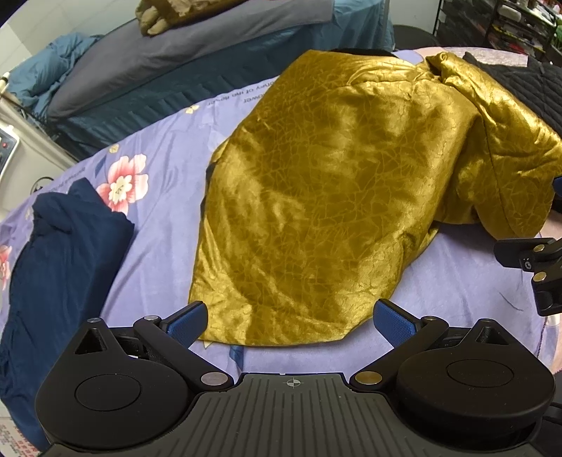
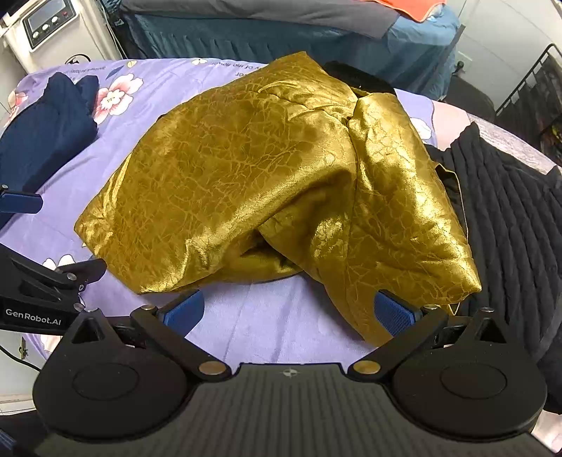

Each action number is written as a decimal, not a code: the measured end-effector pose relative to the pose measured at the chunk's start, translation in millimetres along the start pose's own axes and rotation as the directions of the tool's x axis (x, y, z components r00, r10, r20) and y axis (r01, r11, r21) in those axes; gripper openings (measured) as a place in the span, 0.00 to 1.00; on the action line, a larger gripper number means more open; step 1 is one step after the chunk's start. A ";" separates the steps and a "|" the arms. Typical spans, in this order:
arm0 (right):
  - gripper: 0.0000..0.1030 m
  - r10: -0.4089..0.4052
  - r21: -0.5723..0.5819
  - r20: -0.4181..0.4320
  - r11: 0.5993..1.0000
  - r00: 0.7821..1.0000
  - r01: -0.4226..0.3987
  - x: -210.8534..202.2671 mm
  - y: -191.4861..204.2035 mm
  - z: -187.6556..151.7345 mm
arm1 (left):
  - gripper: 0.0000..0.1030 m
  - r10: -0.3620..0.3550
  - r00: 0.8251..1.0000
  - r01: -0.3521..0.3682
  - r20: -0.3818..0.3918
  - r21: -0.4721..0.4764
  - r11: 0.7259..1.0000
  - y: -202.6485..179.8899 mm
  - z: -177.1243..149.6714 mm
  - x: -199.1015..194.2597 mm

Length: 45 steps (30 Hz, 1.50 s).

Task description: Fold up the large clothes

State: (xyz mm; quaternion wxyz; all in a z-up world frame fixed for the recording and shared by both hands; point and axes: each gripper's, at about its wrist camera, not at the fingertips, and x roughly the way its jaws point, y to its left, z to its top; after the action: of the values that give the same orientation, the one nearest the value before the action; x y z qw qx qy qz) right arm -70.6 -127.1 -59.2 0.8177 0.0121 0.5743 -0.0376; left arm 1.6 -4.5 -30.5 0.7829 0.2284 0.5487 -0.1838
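A large shiny gold garment (image 1: 326, 197) lies partly folded on a lilac floral sheet (image 1: 161, 218); it also shows in the right wrist view (image 2: 267, 182), with a bunched fold hanging toward the near right. My left gripper (image 1: 289, 321) is open and empty, its blue pads just at the garment's near hem. My right gripper (image 2: 289, 313) is open and empty, its right pad (image 2: 393, 313) touching the gold fold's near edge. Each gripper shows at the edge of the other's view.
A folded navy garment (image 1: 59, 267) lies at the left, also in the right wrist view (image 2: 45, 130). A black quilted garment (image 2: 509, 225) lies at the right. A bed with blue and grey bedding (image 1: 147, 70) stands behind. A white appliance (image 2: 49, 28) is at the far left.
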 end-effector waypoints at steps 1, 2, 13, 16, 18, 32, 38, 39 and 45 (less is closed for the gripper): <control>0.99 0.000 0.001 -0.001 1.000 1.000 0.000 0.4 -0.2 0.3 | 1.00 -0.001 1.000 0.001 -0.001 0.000 1.000 0.1 -0.7 0.4; 0.99 -0.001 0.002 -0.003 1.000 1.000 0.001 0.8 -0.3 0.8 | 1.00 -0.003 1.000 0.003 -0.002 0.001 1.000 0.0 -1.1 0.7; 0.99 0.002 0.010 -0.011 1.000 1.000 -0.001 2.1 0.3 -0.8 | 1.00 -0.008 1.000 0.008 -0.007 0.001 1.000 -1.4 -0.6 2.8; 0.99 0.000 0.010 -0.009 1.000 1.000 0.000 1.6 1.1 -1.4 | 1.00 -0.008 1.000 0.008 -0.006 0.001 1.000 -1.4 -0.8 2.8; 0.99 0.000 0.011 -0.010 1.000 1.000 0.000 1.6 1.4 -1.6 | 1.00 -0.007 1.000 0.007 -0.007 0.004 1.000 -2.2 -1.0 3.3; 0.99 0.000 0.012 -0.014 1.000 1.000 0.000 1.8 3.1 -4.5 | 1.00 -0.011 1.000 0.011 -0.006 0.001 1.000 -2.8 -3.4 3.4; 0.99 0.001 0.011 -0.015 1.000 1.000 -0.001 2.0 3.4 -4.6 | 1.00 -0.012 1.000 0.012 -0.010 -0.003 1.000 -1.0 -4.8 4.3; 0.99 0.002 0.011 -0.015 1.000 1.000 -0.001 2.2 4.1 -5.8 | 1.00 -0.012 1.000 0.012 -0.012 -0.003 1.000 -0.8 -4.9 4.9; 0.99 0.004 0.015 -0.015 1.000 1.000 -0.004 3.9 5.3 -8.3 | 1.00 -0.015 1.000 0.015 -0.013 -0.005 1.000 -0.5 -5.2 6.9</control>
State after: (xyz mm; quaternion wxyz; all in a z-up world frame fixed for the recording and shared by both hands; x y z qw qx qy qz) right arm -76.7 -121.4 -65.8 0.8132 0.0197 0.5803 -0.0401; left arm -0.5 -2.3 -38.6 0.7783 0.2237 0.5561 -0.1869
